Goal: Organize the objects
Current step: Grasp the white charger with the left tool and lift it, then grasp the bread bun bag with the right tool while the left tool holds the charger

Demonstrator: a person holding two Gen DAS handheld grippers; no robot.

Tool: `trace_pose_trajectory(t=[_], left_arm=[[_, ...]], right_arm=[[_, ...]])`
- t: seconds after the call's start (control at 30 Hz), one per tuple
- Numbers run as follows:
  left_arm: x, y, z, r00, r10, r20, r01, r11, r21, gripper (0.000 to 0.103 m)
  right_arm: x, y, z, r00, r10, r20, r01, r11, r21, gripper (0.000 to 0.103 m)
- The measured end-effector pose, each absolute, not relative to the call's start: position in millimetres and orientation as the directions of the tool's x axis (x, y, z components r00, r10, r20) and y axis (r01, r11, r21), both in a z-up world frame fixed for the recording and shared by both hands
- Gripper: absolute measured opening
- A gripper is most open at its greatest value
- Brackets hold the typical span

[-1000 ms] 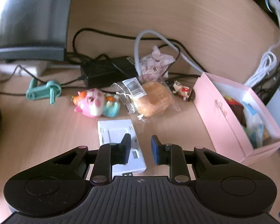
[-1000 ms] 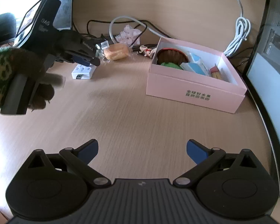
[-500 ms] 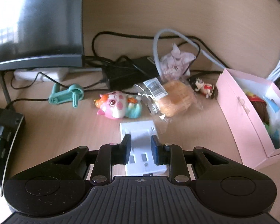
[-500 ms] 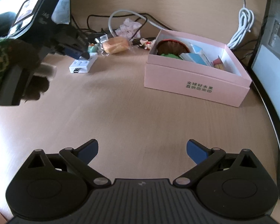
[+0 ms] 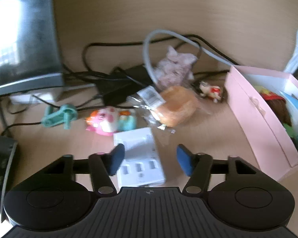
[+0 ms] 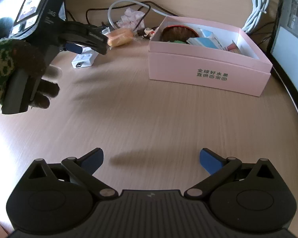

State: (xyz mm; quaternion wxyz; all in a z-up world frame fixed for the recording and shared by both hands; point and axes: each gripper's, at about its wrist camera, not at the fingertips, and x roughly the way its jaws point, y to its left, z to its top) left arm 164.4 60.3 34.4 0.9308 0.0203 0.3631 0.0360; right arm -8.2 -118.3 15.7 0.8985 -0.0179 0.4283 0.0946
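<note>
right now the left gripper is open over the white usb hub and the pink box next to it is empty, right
Not quite: the pink box is not empty. The right wrist view shows several items inside it, among them a brown round one and a blue-and-white packet. The rest holds: the left gripper is open over the white USB hub.

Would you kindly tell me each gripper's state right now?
Left gripper: open, above the white plastic USB hub, holding nothing.
Right gripper: open, empty.

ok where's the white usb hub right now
The white usb hub lies flat on the desk between the open fingers of the left gripper, just in front of the pink pig toy and wrapped bun.
</note>
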Motion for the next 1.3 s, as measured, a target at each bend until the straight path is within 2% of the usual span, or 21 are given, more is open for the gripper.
trace_pose_trajectory(t=[0.07, 0.2, 0.33, 0.4, 0.43, 0.47, 0.57, 0.67, 0.8, 0.9, 1.0, 1.03, 1.17, 1.3], left_arm=[[159.9, 63.8, 34.1, 0.742, 0.116, -0.66, -0.069, 0.993, 0.098, 0.061], [171.4, 76.4, 21.5, 0.685, 0.099, -0.722, -0.078, 0.995, 0.062, 0.063], [178.8, 80.5, 18.0, 0.695, 0.084, -0.714, -0.084, 0.996, 0.035, 0.063], [182.9, 81.7, 18.1, 0.693, 0.083, -0.716, -0.085, 0.996, 0.033, 0.061], [184.1, 82.8, 18.7, 0.692, 0.075, -0.718, -0.082, 0.996, 0.025, 0.055], [184.3, 84.4, 19.5, 0.689, 0.064, -0.722, -0.077, 0.997, 0.015, 0.053], [173.6, 91.0, 20.9, 0.677, 0.064, -0.733, -0.083, 0.996, 0.01, 0.053], [149.0, 107.6, 22.7, 0.673, 0.019, -0.74, -0.079, 0.996, -0.046, 0.053], [105.8, 138.1, 31.8, 0.676, -0.053, -0.735, -0.08, 0.986, -0.144, 0.053], [73.8, 161.1, 39.9, 0.685, -0.077, -0.724, -0.089, 0.978, -0.187, 0.053], [50.8, 176.9, 45.7, 0.685, -0.094, -0.722, -0.089, 0.974, -0.211, 0.053], [44.3, 181.4, 47.6, 0.685, -0.099, -0.721, -0.087, 0.973, -0.216, 0.053], [25.9, 197.2, 53.9, 0.689, -0.126, -0.713, -0.067, 0.969, -0.236, 0.052], [14.7, 210.7, 53.7, 0.683, -0.139, -0.717, -0.068, 0.965, -0.252, 0.052]], right_arm=[[-9.2, -119.4, 15.5, 0.617, 0.155, -0.771, -0.183, 0.982, 0.05, 0.103], [-6.1, -119.1, 15.4, 0.618, 0.151, -0.772, -0.183, 0.982, 0.046, 0.103], [-4.7, -117.9, 15.4, 0.614, 0.141, -0.777, -0.187, 0.982, 0.03, 0.103], [-4.5, -115.3, 17.9, 0.62, 0.126, -0.774, -0.193, 0.981, 0.005, 0.103], [-4.9, -113.0, 21.3, 0.635, 0.113, -0.764, -0.199, 0.98, -0.02, 0.103], [-5.1, -110.1, 24.8, 0.648, 0.103, -0.755, -0.205, 0.978, -0.042, 0.103], [1.0, -99.1, 42.9, 0.691, 0.101, -0.716, -0.233, 0.968, -0.088, 0.103], [17.7, -82.2, 66.6, 0.736, 0.121, -0.666, -0.254, 0.961, -0.106, 0.103], [56.3, -54.0, 97.7, 0.756, 0.185, -0.628, -0.278, 0.959, -0.052, 0.103], [97.4, -33.6, 114.8, 0.745, 0.248, -0.62, -0.275, 0.96, 0.054, 0.103], [144.6, -11.0, 117.5, 0.734, 0.274, -0.621, -0.209, 0.962, 0.176, 0.102], [162.4, -2.2, 114.7, 0.738, 0.251, -0.626, -0.162, 0.967, 0.196, 0.102], [214.6, 12.2, 94.4, 0.721, 0.145, -0.678, 0.041, 0.967, 0.25, 0.086], [245.1, 13.3, 70.3, 0.689, 0.07, -0.721, 0.202, 0.937, 0.284, 0.084]])
